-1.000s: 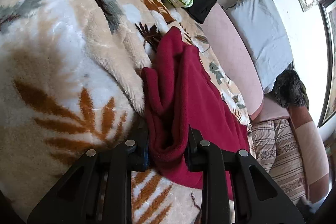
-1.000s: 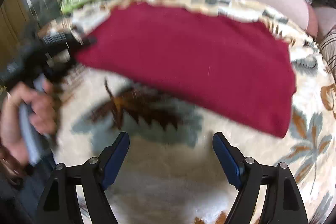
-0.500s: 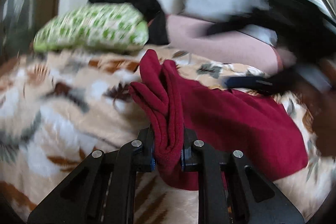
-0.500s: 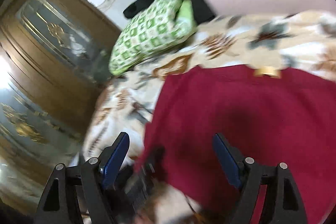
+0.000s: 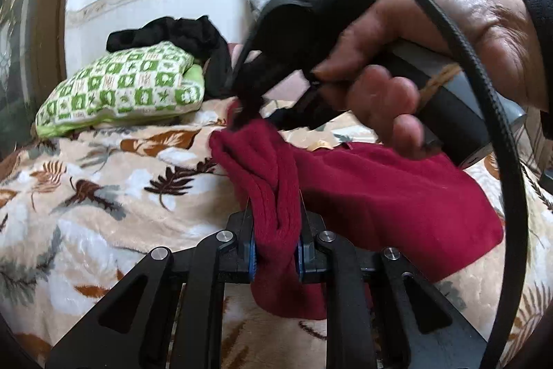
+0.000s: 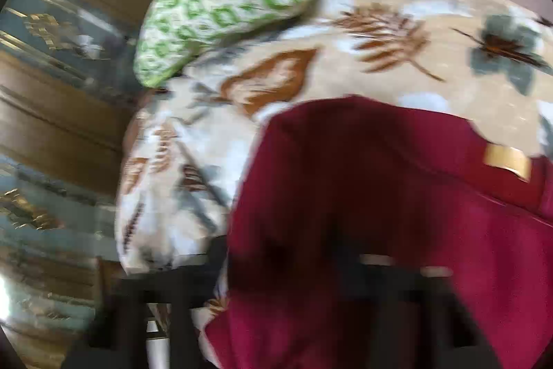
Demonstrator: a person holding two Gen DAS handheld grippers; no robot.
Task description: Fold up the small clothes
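Crimson garment (image 5: pixel 380 192), green-checked white pillow (image 5: pixel 121 89), beige leaf-print blanket (image 5: pixel 103 196)

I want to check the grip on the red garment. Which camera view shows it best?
The left wrist view: the left gripper pinches a bunched fold of the red garment, sharp and unobstructed. The right wrist view shows it large but blurred, hiding the fingers.

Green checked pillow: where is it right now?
In the left wrist view the green checked pillow lies far left on the leaf-print blanket, in front of black clothing and left of the red garment.
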